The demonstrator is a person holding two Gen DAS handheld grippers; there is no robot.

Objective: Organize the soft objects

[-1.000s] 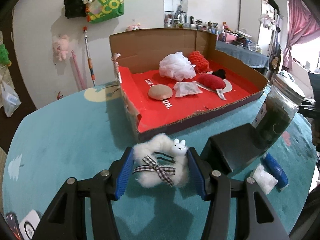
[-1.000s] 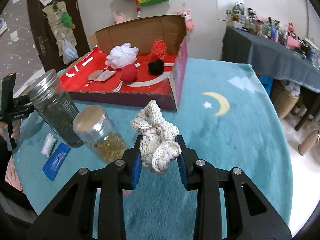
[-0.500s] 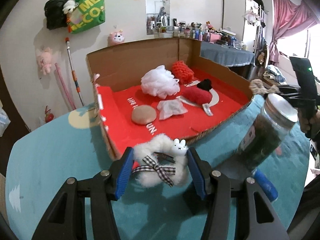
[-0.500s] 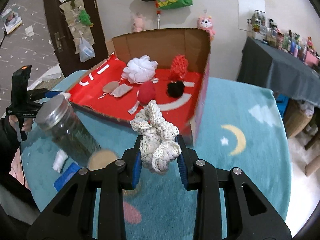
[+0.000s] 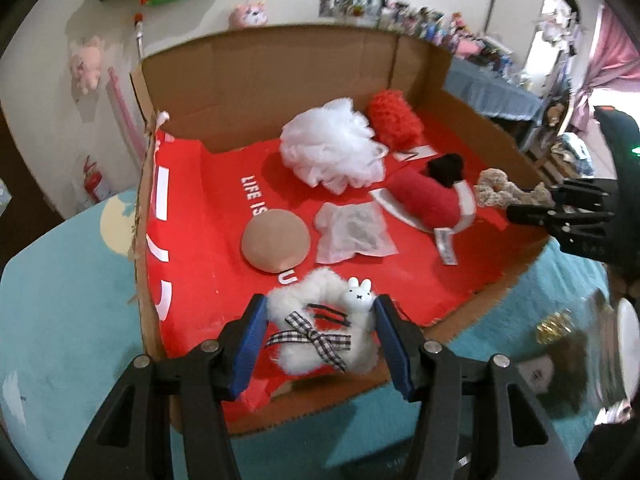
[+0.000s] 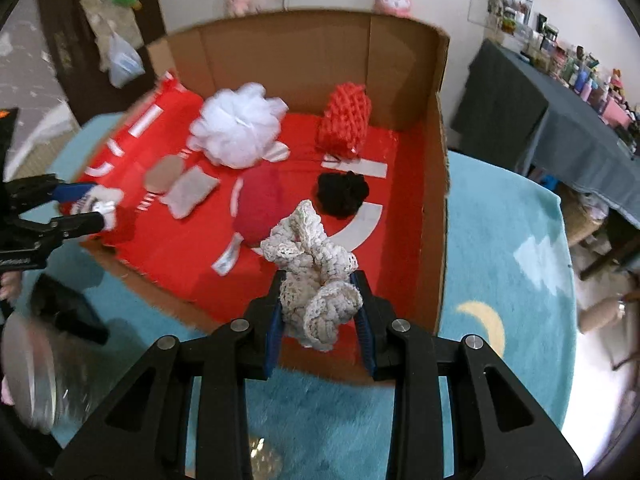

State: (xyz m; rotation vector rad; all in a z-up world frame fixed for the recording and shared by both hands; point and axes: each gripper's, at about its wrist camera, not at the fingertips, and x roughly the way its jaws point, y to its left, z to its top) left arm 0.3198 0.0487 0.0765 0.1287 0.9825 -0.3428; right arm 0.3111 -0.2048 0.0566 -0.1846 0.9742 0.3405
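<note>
A fluffy white scrunchie (image 5: 320,330) with a checked bow and bunny charm hangs over the near left edge of the red-lined cardboard box (image 5: 280,80). A cream crochet scrunchie (image 6: 316,280) hangs over its near right. Inside lie a white mesh pouf (image 5: 330,150), a red knit piece (image 5: 394,122), and a tan pad (image 5: 276,240).

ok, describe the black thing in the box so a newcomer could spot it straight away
Start at the open cardboard box with the red floor on the teal rug. In its right half, in front of the red knitted pouch and right of the red plush, lies a small black fluffy scrunchie. It is the only black item among white, red and beige ones.
</note>
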